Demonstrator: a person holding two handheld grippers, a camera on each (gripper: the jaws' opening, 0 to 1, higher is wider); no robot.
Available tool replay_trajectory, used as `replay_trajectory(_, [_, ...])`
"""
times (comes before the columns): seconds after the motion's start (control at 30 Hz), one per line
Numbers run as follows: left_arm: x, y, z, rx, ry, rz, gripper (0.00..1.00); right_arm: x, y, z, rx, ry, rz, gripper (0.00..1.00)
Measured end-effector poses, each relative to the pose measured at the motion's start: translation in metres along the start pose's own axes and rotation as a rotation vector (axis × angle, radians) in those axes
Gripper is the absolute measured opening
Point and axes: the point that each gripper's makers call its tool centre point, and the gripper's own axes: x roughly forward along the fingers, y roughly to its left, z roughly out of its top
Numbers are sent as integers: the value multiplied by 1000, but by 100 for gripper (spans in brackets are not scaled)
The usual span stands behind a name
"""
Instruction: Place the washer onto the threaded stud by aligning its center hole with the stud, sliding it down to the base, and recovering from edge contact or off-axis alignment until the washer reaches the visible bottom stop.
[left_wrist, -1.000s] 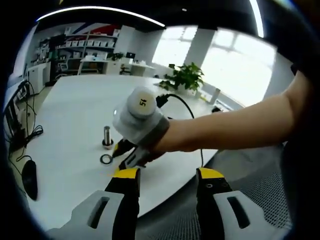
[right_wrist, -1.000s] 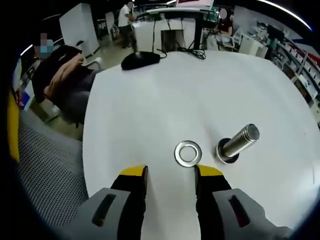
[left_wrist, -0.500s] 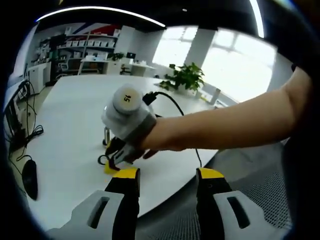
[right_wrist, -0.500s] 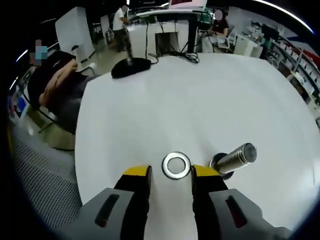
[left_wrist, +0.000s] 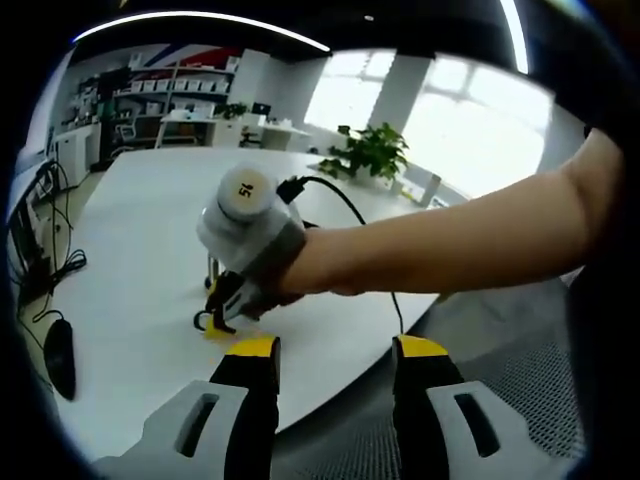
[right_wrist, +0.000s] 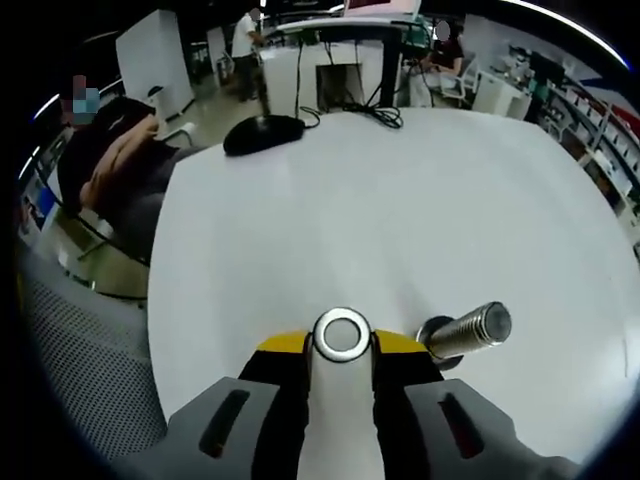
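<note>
White table (right_wrist: 420, 200), bright windows (left_wrist: 470, 130), shelving (left_wrist: 170, 95)

Washer (right_wrist: 342, 335) on table (right_wrist: 400, 210), btwn right hand-held gripper (right_wrist: 340, 352) tips; stud (right_wrist: 470, 332) just right.

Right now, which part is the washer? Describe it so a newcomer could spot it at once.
Start at the white table, then drop to the right gripper near its edge. The washer is the flat silver ring between the yellow tips. Unlike the threaded stud standing beside it, it is a thin ring with an open center.
</note>
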Motion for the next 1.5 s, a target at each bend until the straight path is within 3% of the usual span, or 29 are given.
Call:
replay_trajectory(0.6, [0,0,-1,0,8,0,43,-16,-3,-3,-10,-12,-14,23])
replay_trajectory(1.1, [0,0,-2,0,9,2,43,-44,-4,10,-29,-55,-14,23])
replay_trajectory(1.5, [0,1,-2,-2,10,5,43,-47,3,15,6,-84,0,23])
